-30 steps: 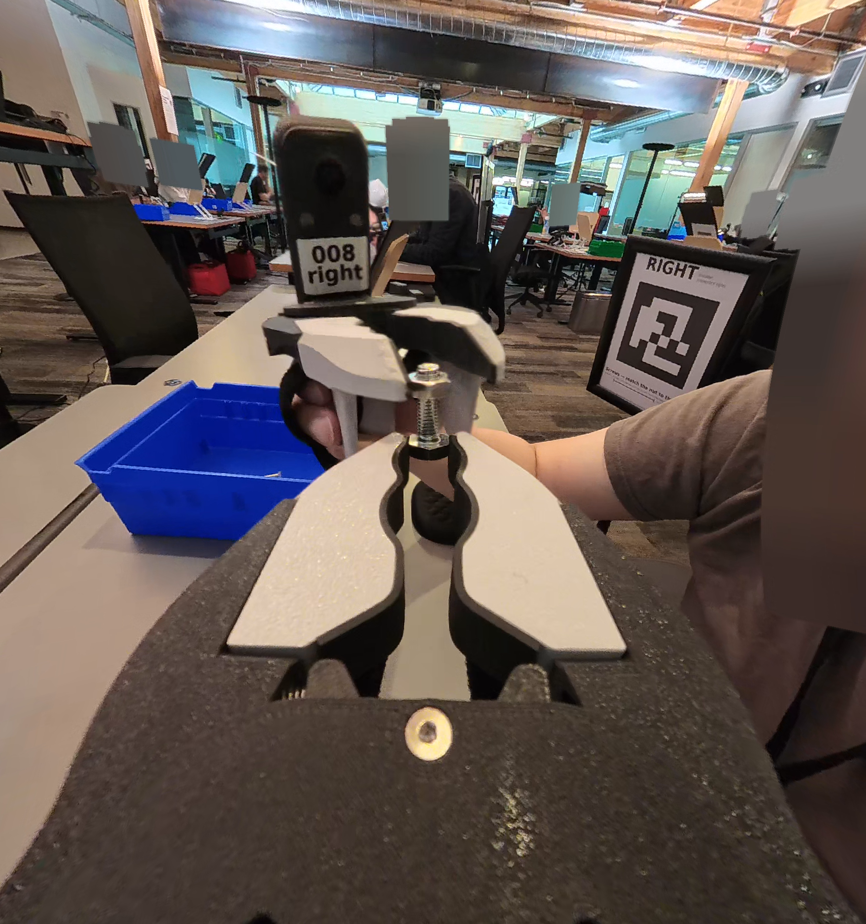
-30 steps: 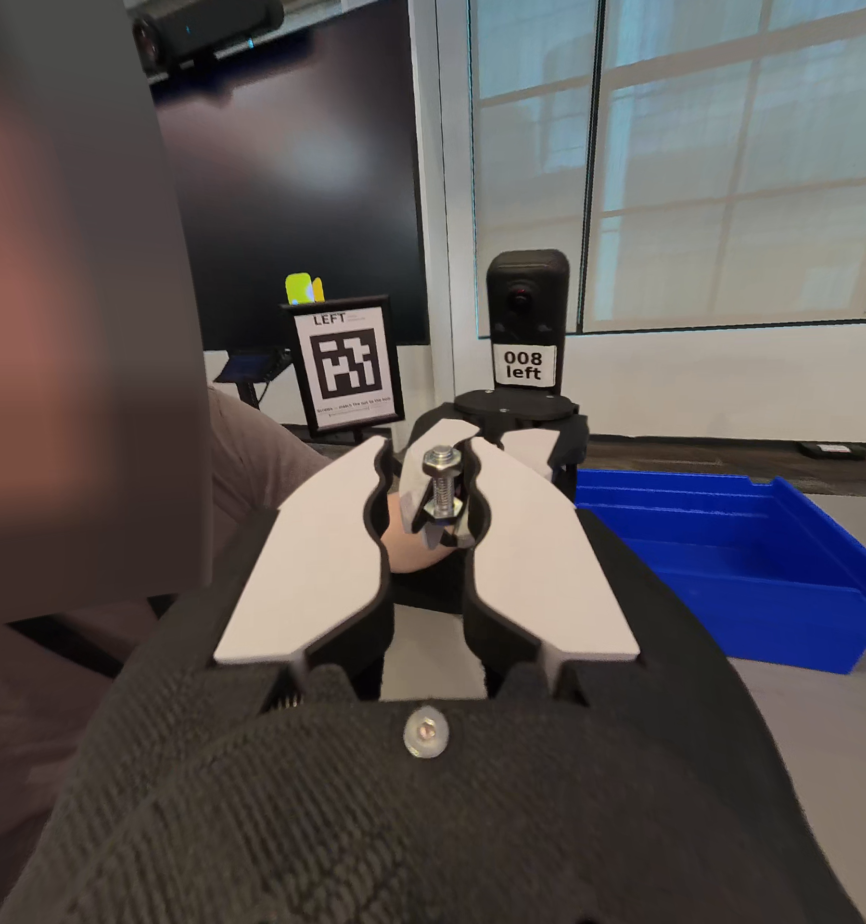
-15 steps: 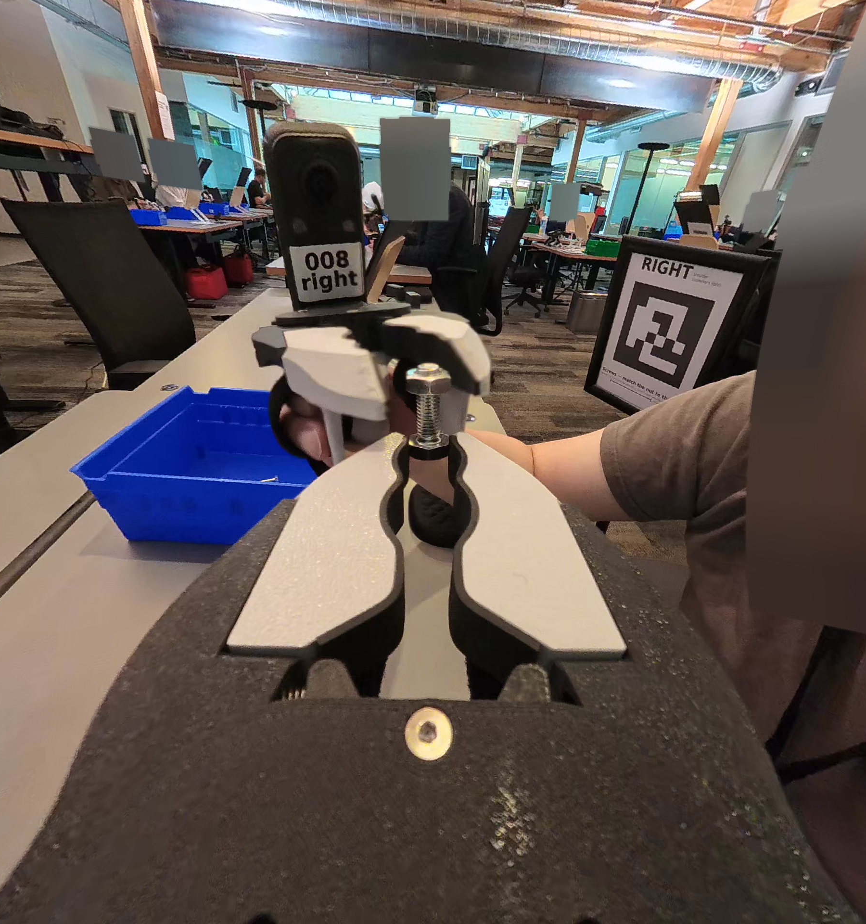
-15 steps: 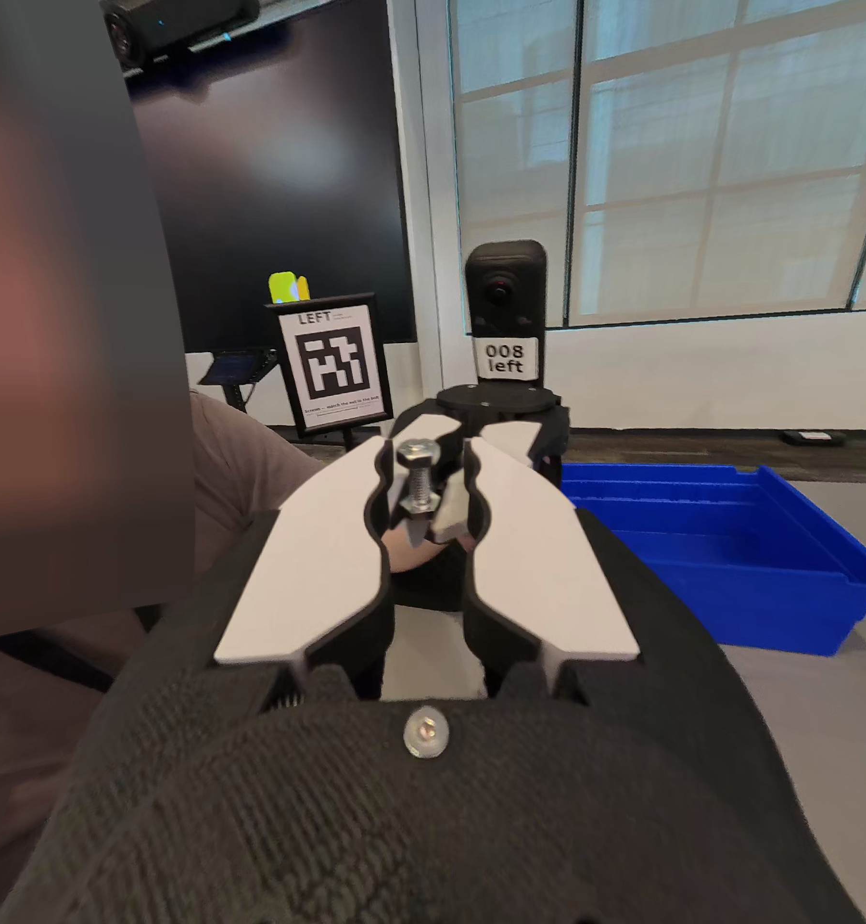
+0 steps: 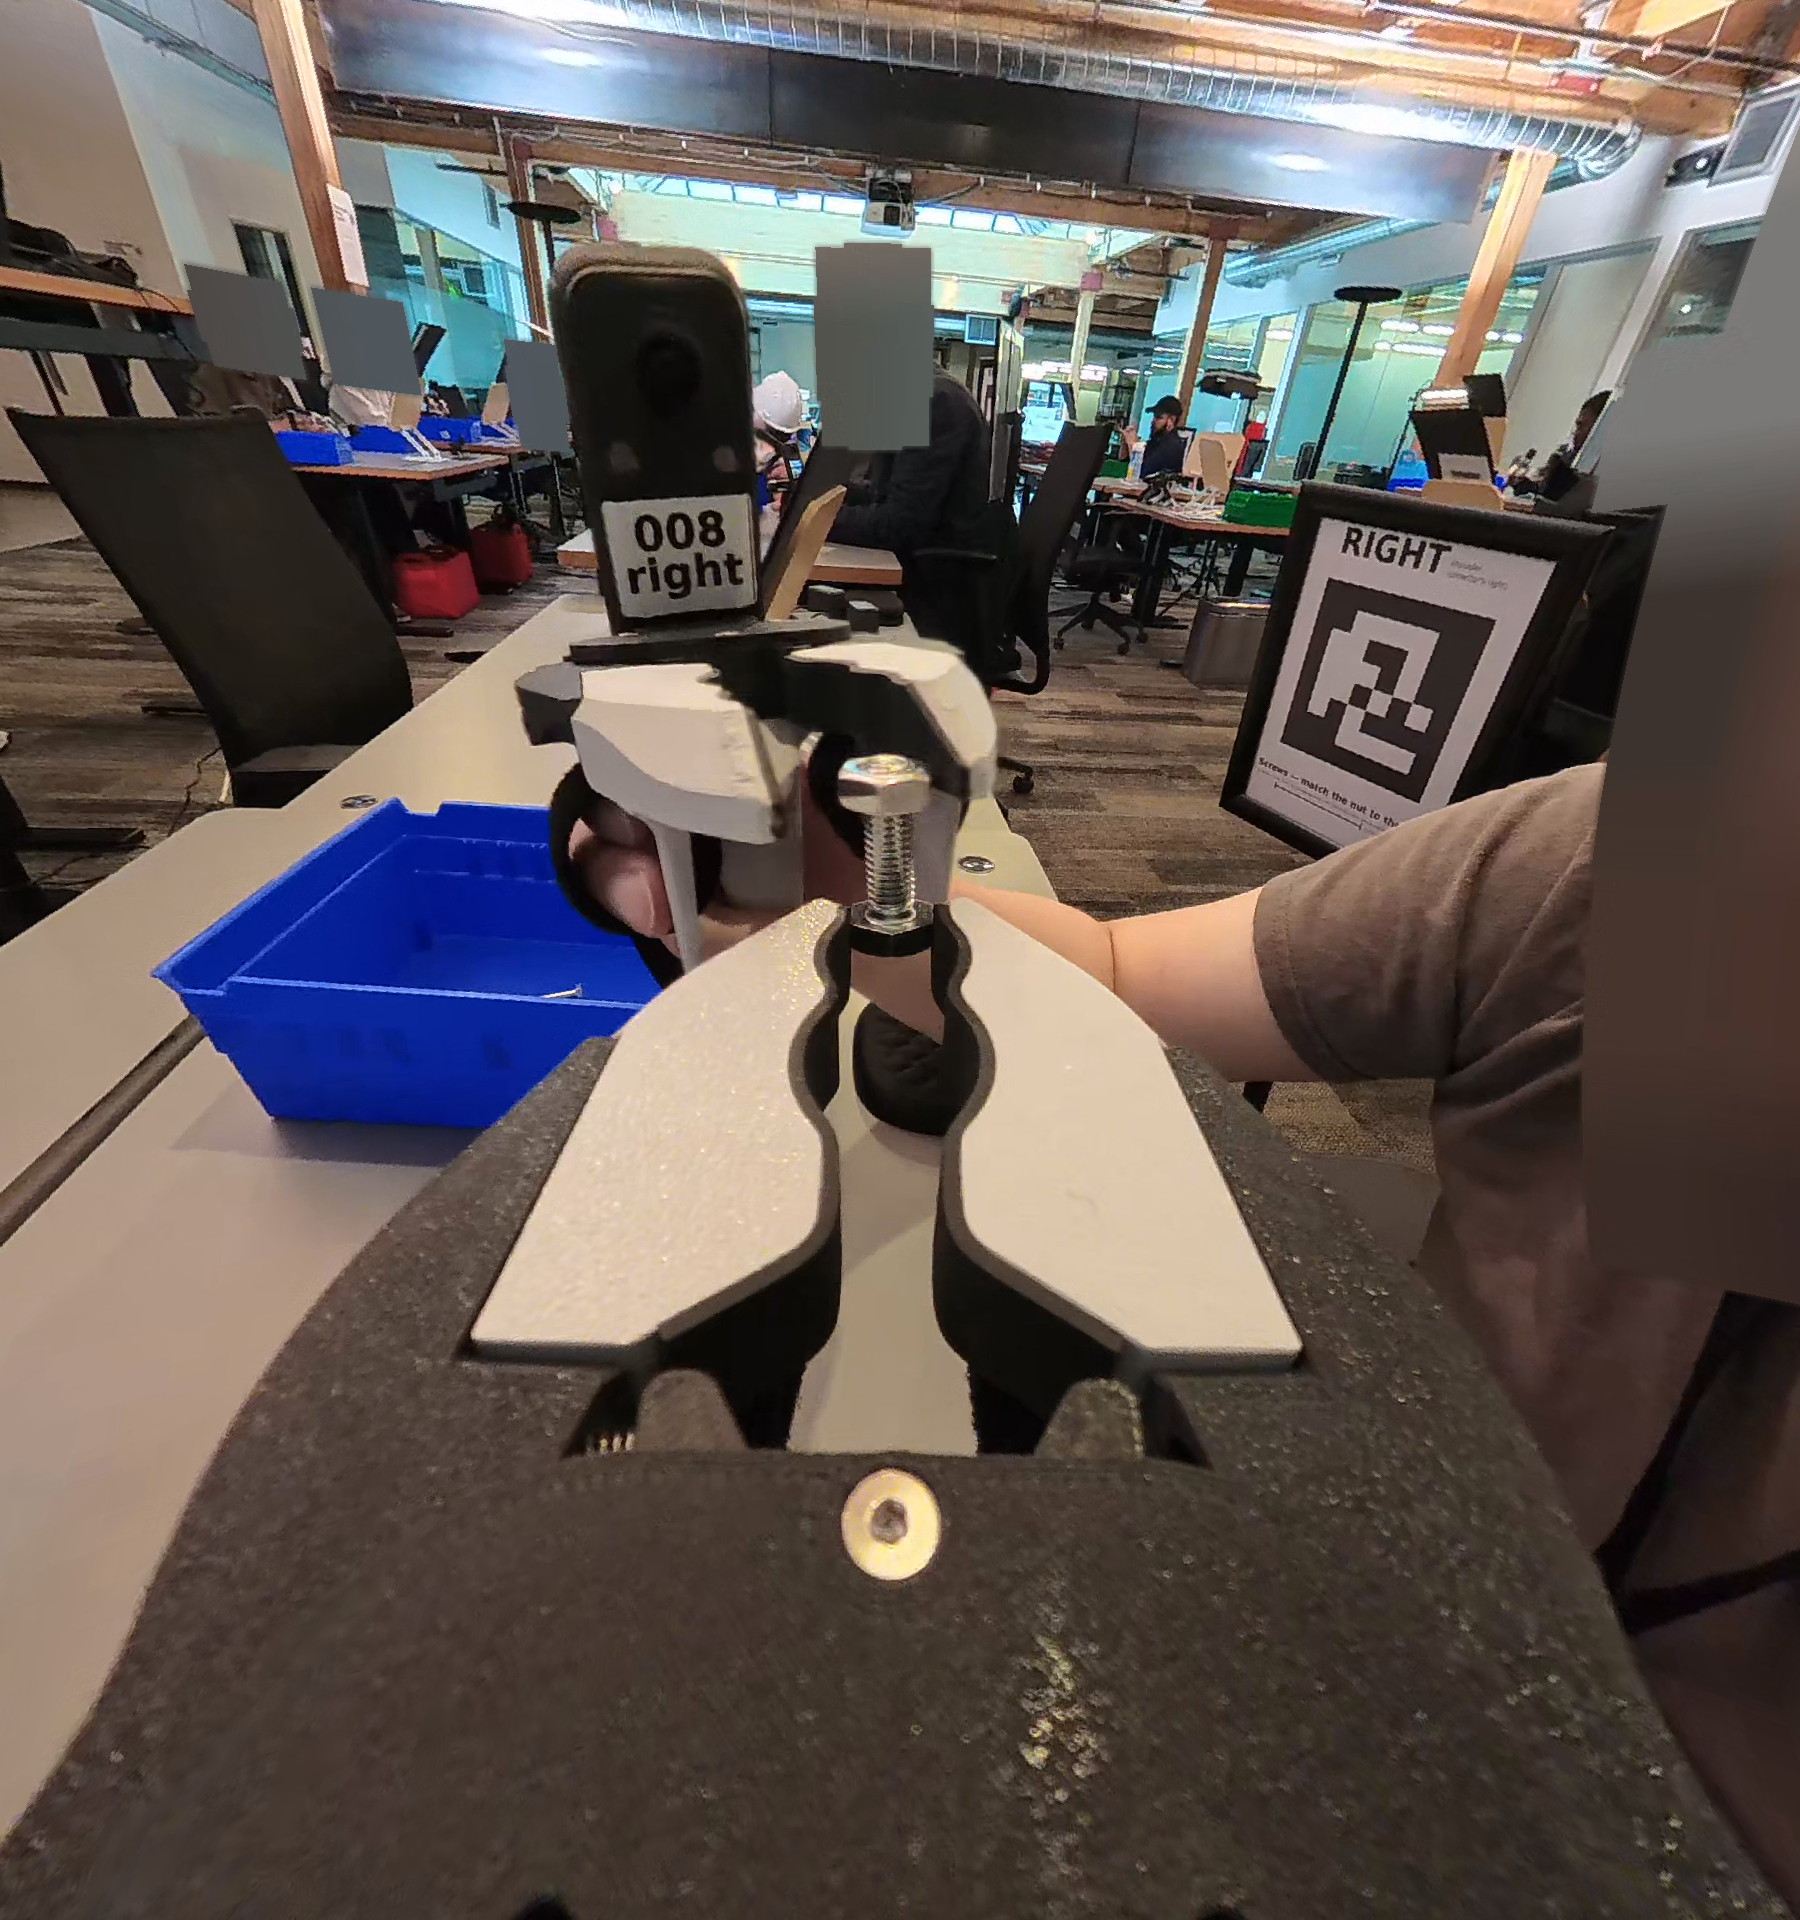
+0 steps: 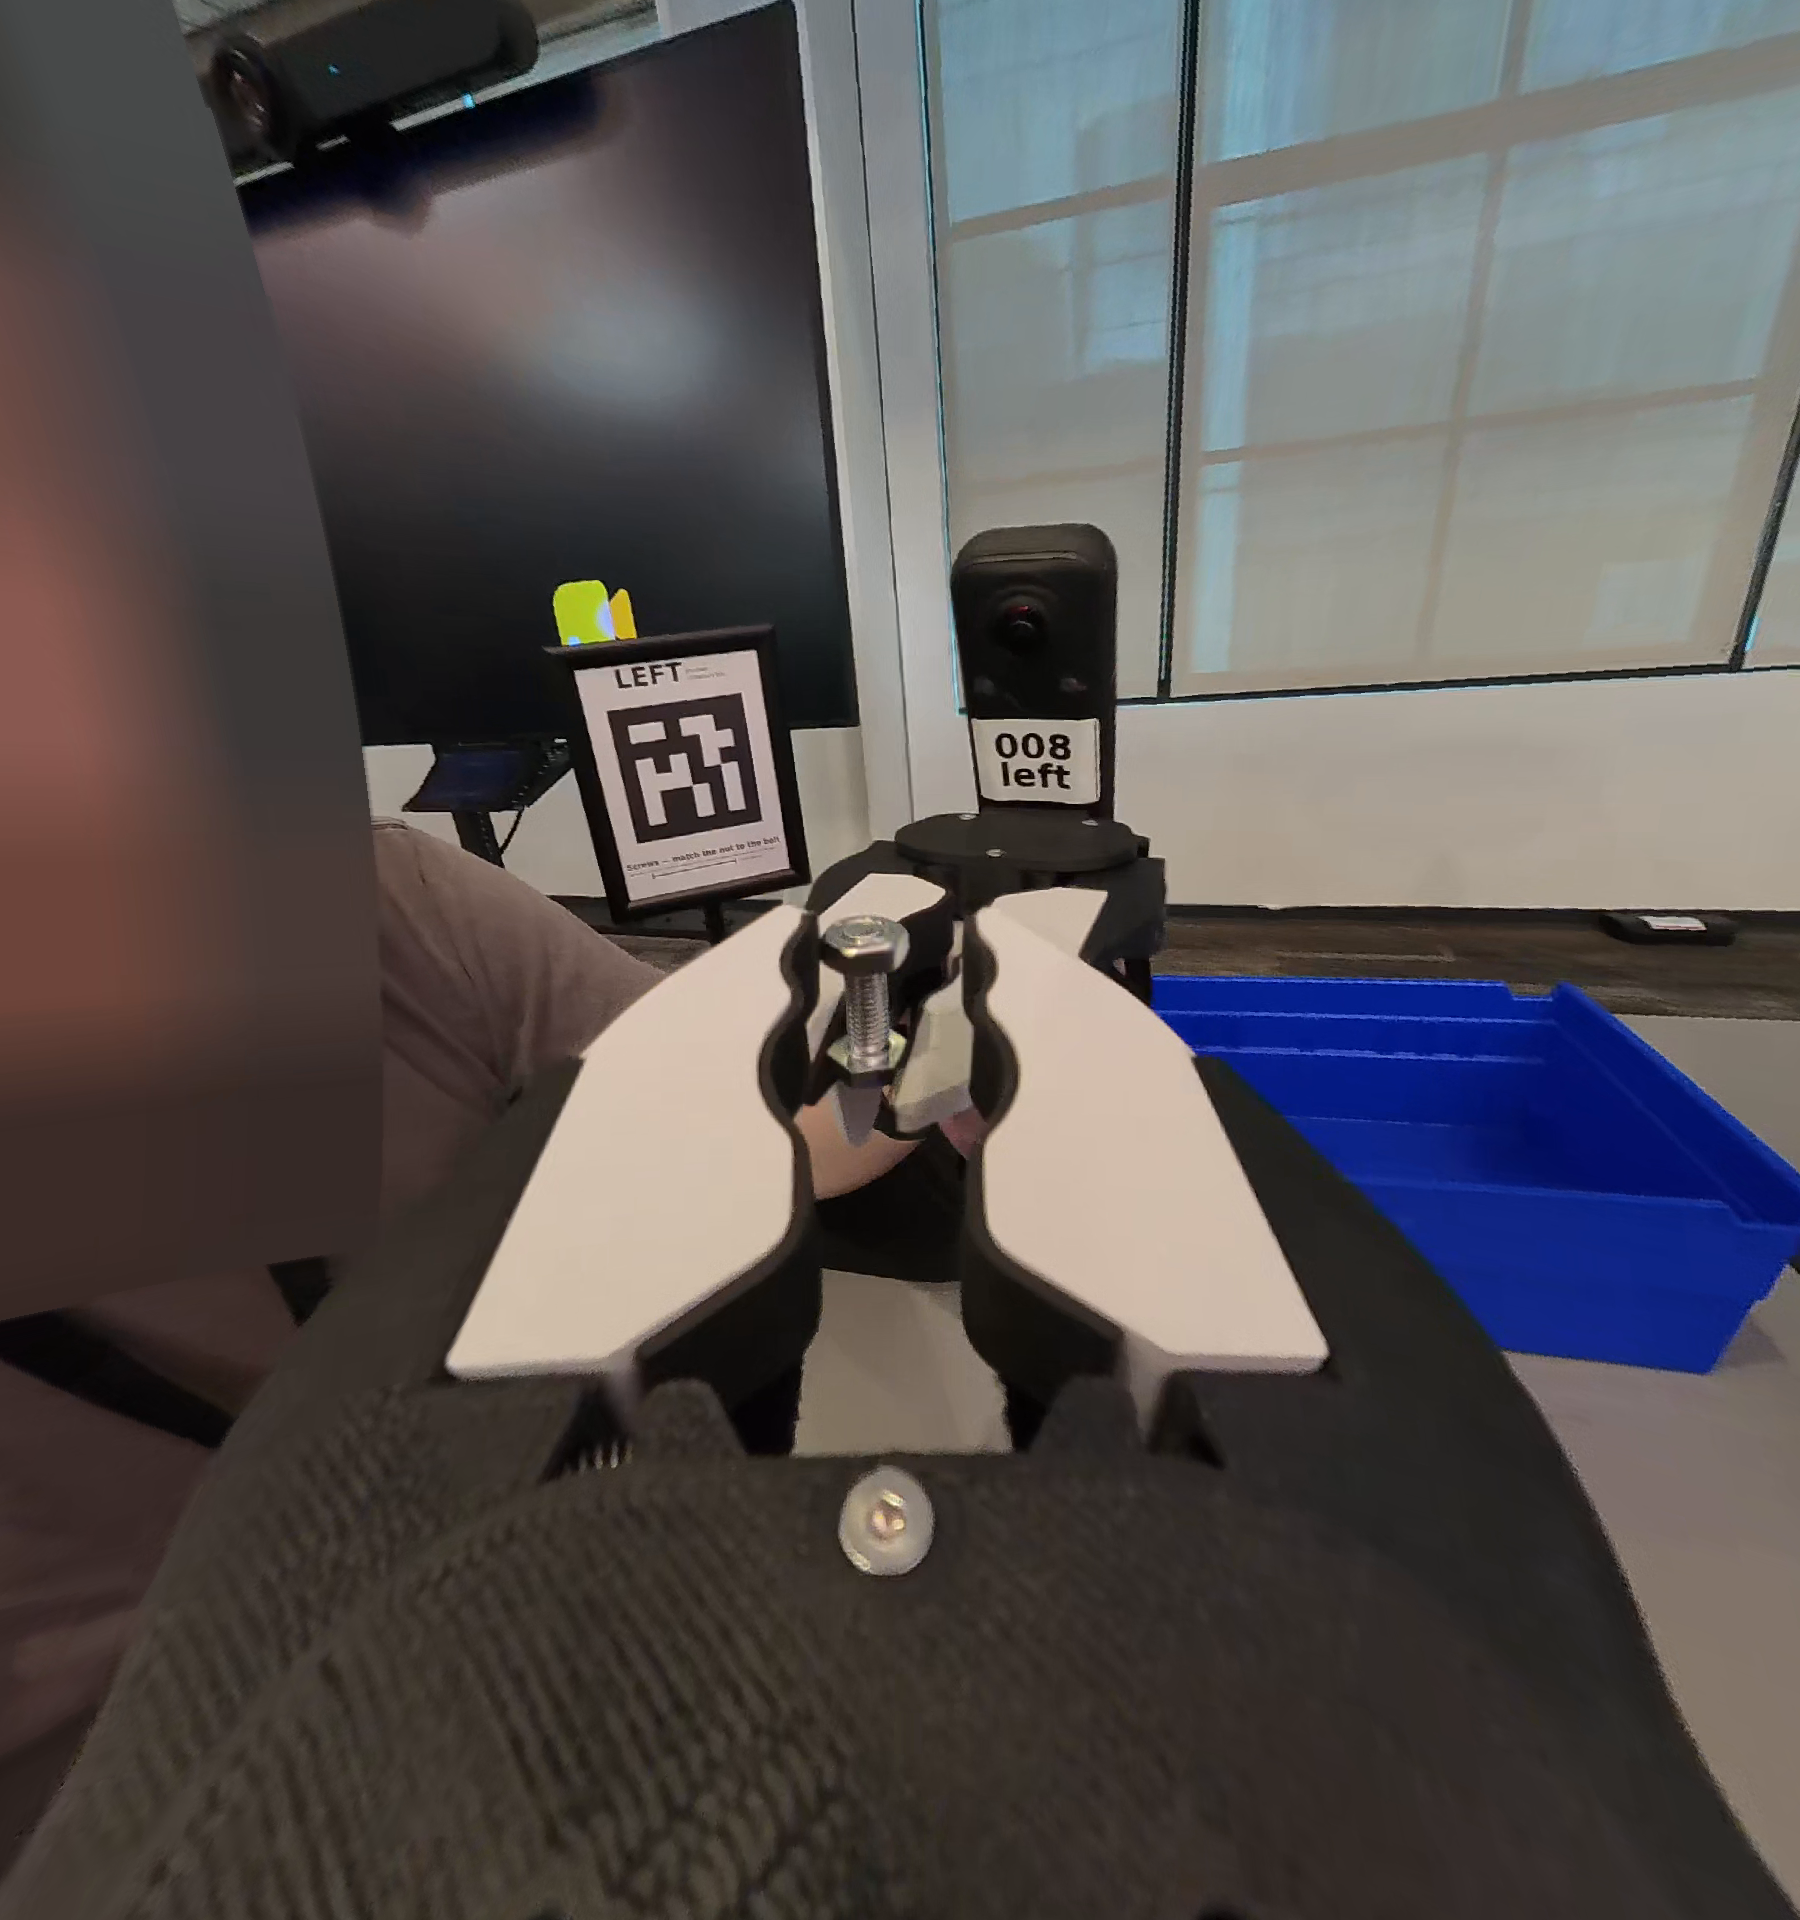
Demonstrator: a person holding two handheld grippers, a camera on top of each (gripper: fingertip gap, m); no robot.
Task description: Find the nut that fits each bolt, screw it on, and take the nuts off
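The left gripper (image 5: 888, 920) is pinching the nut (image 5: 891, 914) firmly, while the right gripper (image 6: 880, 951) is closing on the bolt (image 6: 863, 997) head for turning, above the tabletop (image 5: 96, 1299).

In the right wrist view, the bolt (image 6: 863, 1000) now sits left of the midline between the right tongs (image 6: 883, 971), close against the left finger, where a second ago it stood centred; its head leans slightly left. The left tongs (image 6: 901, 1081) gripping the nut (image 6: 860, 1058) appear shifted rightward and lower. The blue bin (image 6: 1478, 1174) slides further right. In the left wrist view, the bolt (image 5: 883, 842) looks much the same, upright above the nut (image 5: 888, 916).
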